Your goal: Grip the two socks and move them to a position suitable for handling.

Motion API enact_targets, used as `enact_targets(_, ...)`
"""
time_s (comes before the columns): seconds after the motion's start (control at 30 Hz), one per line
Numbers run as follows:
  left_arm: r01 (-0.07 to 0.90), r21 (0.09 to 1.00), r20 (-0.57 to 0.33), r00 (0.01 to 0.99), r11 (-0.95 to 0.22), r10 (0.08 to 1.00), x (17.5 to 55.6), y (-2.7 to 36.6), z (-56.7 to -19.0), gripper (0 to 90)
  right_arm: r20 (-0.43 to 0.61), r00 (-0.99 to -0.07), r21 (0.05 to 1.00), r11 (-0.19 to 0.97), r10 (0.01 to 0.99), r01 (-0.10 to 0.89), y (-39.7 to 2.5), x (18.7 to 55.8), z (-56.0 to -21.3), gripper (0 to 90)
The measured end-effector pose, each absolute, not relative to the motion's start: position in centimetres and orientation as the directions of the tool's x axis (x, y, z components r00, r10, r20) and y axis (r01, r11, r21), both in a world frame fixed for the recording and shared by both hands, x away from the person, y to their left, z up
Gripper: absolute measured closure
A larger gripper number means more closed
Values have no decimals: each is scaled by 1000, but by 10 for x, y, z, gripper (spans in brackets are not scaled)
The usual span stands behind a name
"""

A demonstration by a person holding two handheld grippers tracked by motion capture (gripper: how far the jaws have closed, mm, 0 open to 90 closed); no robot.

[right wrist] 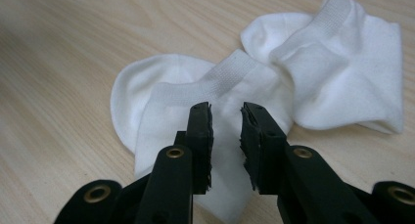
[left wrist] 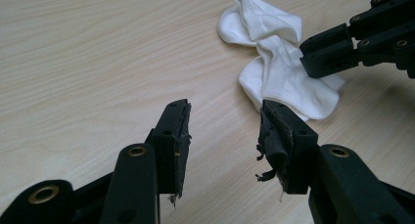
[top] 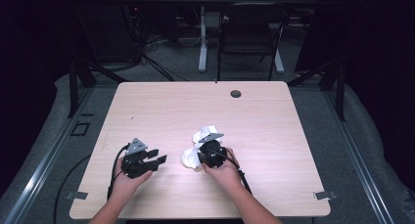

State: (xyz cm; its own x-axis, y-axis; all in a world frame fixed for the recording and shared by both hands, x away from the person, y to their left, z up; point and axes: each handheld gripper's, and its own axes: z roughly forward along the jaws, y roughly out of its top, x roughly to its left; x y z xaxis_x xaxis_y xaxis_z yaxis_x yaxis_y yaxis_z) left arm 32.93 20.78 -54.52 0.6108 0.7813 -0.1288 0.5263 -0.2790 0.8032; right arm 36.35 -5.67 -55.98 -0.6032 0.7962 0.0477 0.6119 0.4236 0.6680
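Two white ankle socks lie touching near the middle of the wooden table (top: 274, 131). One sock (right wrist: 166, 101) is right under my right gripper (right wrist: 226, 109), whose jaws stand a small gap apart above its cuff, pinching nothing. The other sock (right wrist: 342, 72) lies crumpled just beyond it. From above, the right gripper (top: 201, 153) covers part of the nearer sock (top: 189, 158), and the second sock (top: 204, 132) shows behind it. My left gripper (left wrist: 225, 109) is wide open over bare wood, short of the socks (left wrist: 288, 87). The high view shows the left gripper (top: 159, 157) left of the pile.
A dark round grommet (top: 236, 93) sits near the table's far edge. Behind the table stand a black chair (top: 249, 33) and a white desk leg (top: 202, 43). Black cables trail from both grippers toward the near edge.
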Motion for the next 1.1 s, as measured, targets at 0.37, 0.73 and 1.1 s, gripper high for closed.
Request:
enact_targets(0.37, 523, 805, -132, 618, -279, 775, 326, 204, -544, 538, 50, -620, 648, 447, 783, 617, -61, 353, -569, 760)
enact_targets(0.73, 521, 798, -129, 639, -303, 758, 321, 194, -545, 547, 35, -668, 626, 505, 743, 594, -61, 330, -566, 752)
enact_targets(1.1, 523, 785, -132, 665, -333, 735, 317, 184, -551, 545, 24, -690, 647, 515, 723, 562, -59, 309, -570, 746)
